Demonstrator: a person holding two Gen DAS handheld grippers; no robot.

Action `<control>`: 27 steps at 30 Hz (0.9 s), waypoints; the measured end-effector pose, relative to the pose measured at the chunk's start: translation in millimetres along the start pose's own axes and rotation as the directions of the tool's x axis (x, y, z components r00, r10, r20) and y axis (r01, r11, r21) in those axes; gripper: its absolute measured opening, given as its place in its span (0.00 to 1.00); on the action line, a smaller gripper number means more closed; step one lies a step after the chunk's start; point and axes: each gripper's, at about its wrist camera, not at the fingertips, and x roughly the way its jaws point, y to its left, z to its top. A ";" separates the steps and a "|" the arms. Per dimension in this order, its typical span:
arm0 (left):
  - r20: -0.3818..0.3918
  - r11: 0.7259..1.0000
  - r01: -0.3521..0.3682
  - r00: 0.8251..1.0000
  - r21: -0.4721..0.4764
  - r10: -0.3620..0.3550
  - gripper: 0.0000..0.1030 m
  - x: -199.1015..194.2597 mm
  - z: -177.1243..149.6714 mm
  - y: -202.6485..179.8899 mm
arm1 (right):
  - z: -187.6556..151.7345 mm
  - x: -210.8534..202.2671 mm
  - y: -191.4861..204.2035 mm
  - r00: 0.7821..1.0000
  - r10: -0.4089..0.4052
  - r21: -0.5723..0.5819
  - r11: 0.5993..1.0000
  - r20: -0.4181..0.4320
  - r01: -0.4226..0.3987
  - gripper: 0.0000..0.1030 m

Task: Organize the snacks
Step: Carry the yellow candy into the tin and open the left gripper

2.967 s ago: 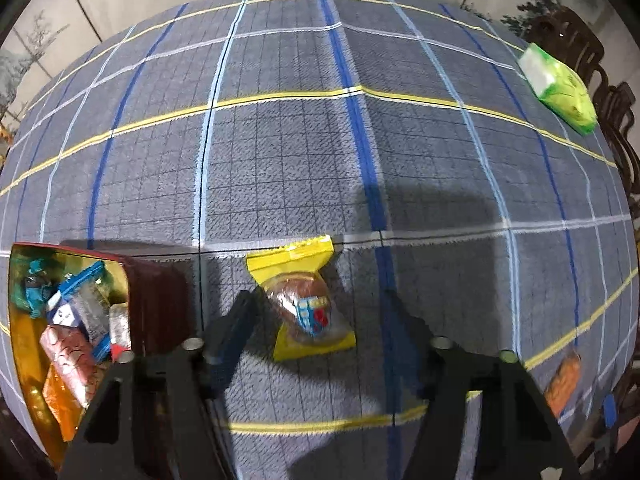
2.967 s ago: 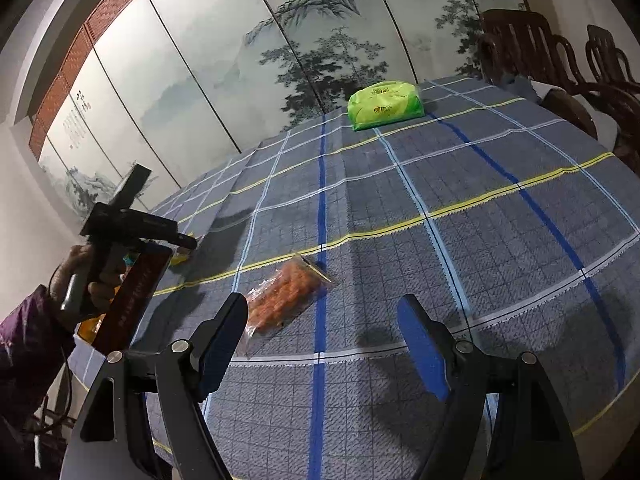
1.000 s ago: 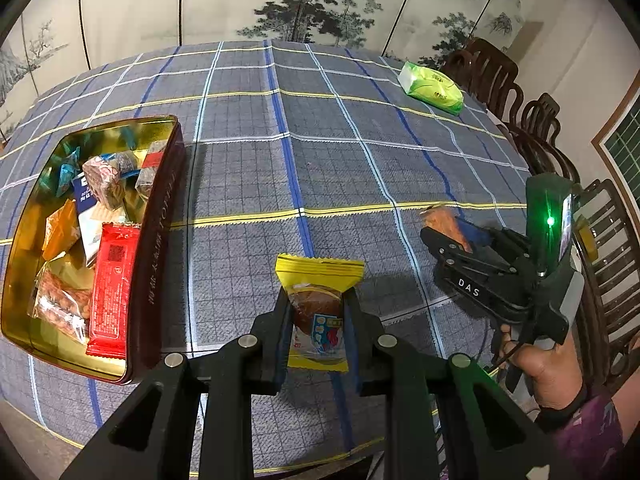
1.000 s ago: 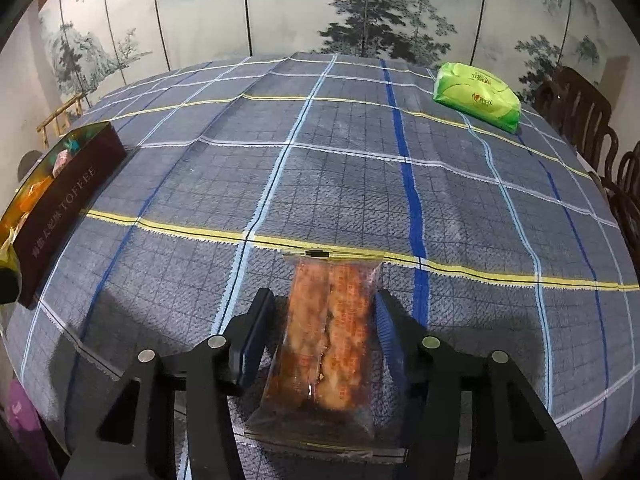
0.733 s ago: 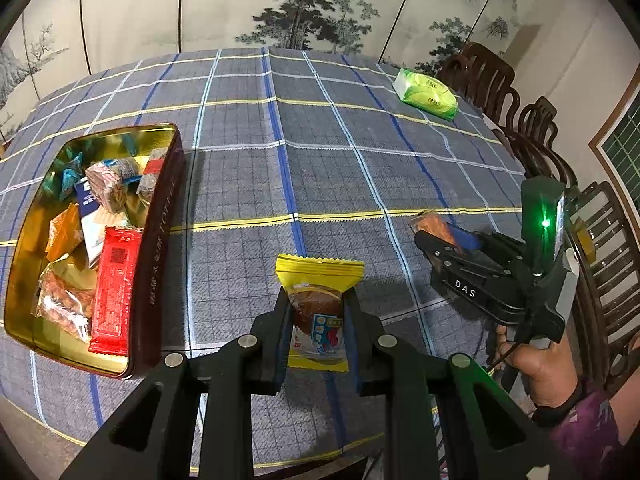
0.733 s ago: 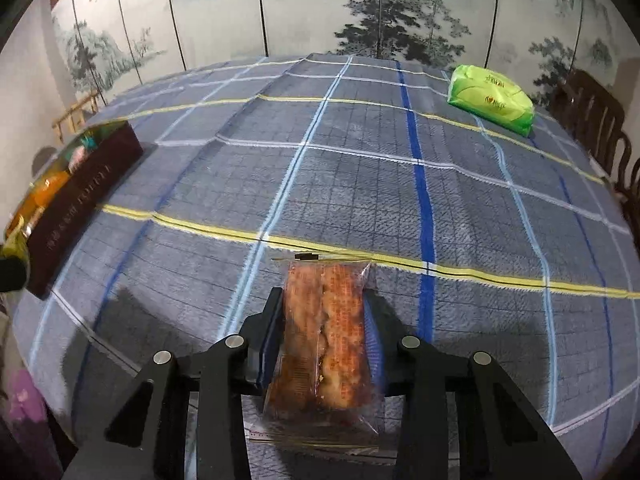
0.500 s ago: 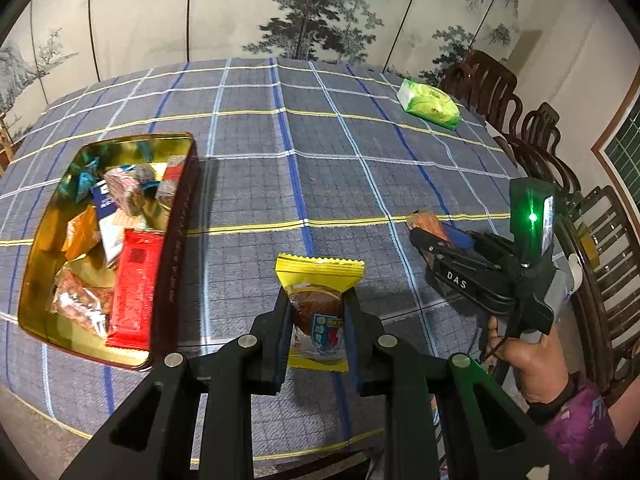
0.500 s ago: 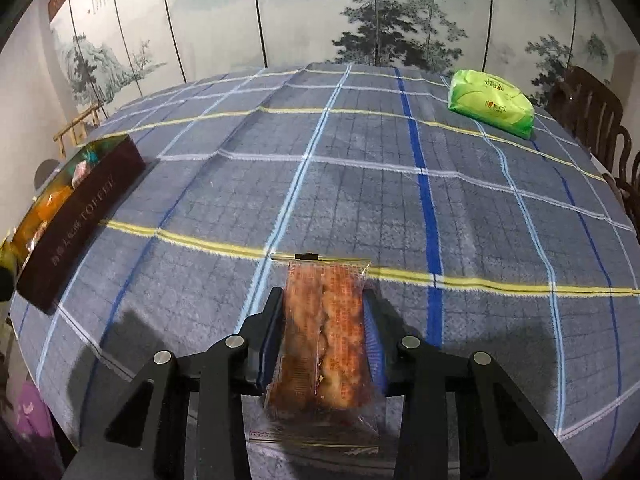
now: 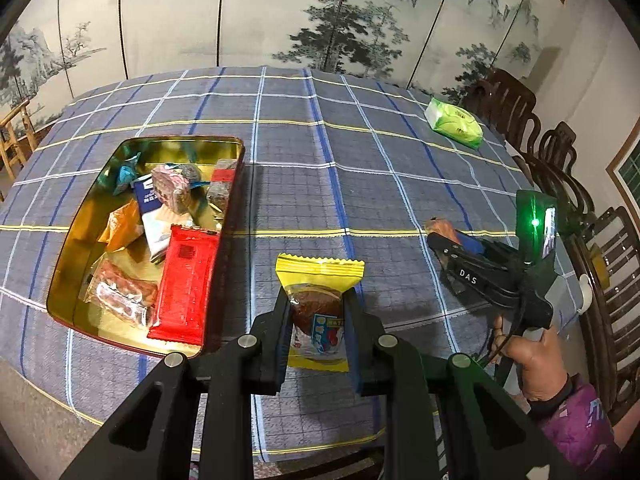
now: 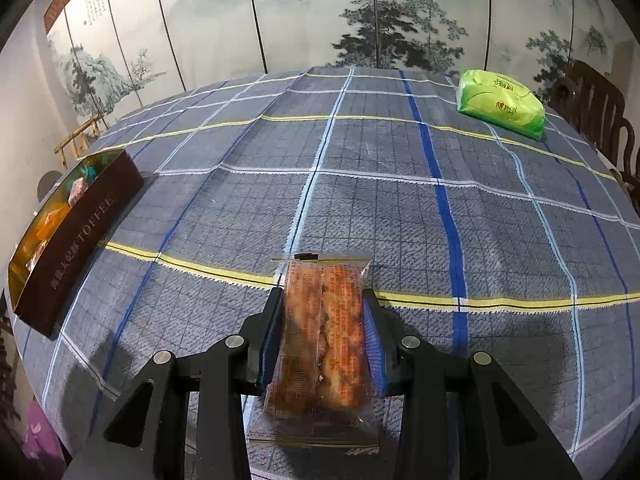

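My left gripper (image 9: 318,308) is shut on a yellow-wrapped cake snack (image 9: 318,312), held in the air above the checked tablecloth. To its left lies an open gold tin (image 9: 80,220) with several wrapped snacks inside. My right gripper (image 10: 324,320) is shut on a clear packet of orange-brown biscuits (image 10: 324,332), lifted over the cloth. In the left wrist view the right gripper (image 9: 444,240) shows at the right, held by a hand (image 9: 528,352), with the biscuit packet (image 9: 438,226) at its tip. The tin (image 10: 76,232) sits far left in the right wrist view.
A green tissue pack (image 9: 454,122) (image 10: 502,104) lies at the table's far right. Dark wooden chairs (image 9: 560,168) line the right side. A painted folding screen (image 9: 280,12) stands behind the table. The table's near edge runs just below both grippers.
The right gripper's jaws closed onto the biscuit packet and lifted it slightly. The left gripper rose and drew back with the yellow snack, bringing more of the tin into view.
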 end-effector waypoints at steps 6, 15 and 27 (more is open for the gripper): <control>0.013 1.000 -0.015 1.000 0.000 0.015 0.20 -4.7 -1.7 3.8 | 0.1 -0.4 -0.3 1.000 -0.003 -0.007 1.000 0.000 0.003 0.37; 0.023 0.999 -0.040 0.999 -0.019 0.040 0.20 -7.6 -0.5 17.9 | -0.1 -0.1 0.6 1.000 -0.008 -0.011 1.000 -0.001 0.008 0.37; 0.049 0.992 -0.105 0.993 -0.067 0.108 0.20 -11.9 8.4 57.3 | 0.1 0.0 2.1 1.000 -0.011 -0.013 1.000 -0.001 0.011 0.37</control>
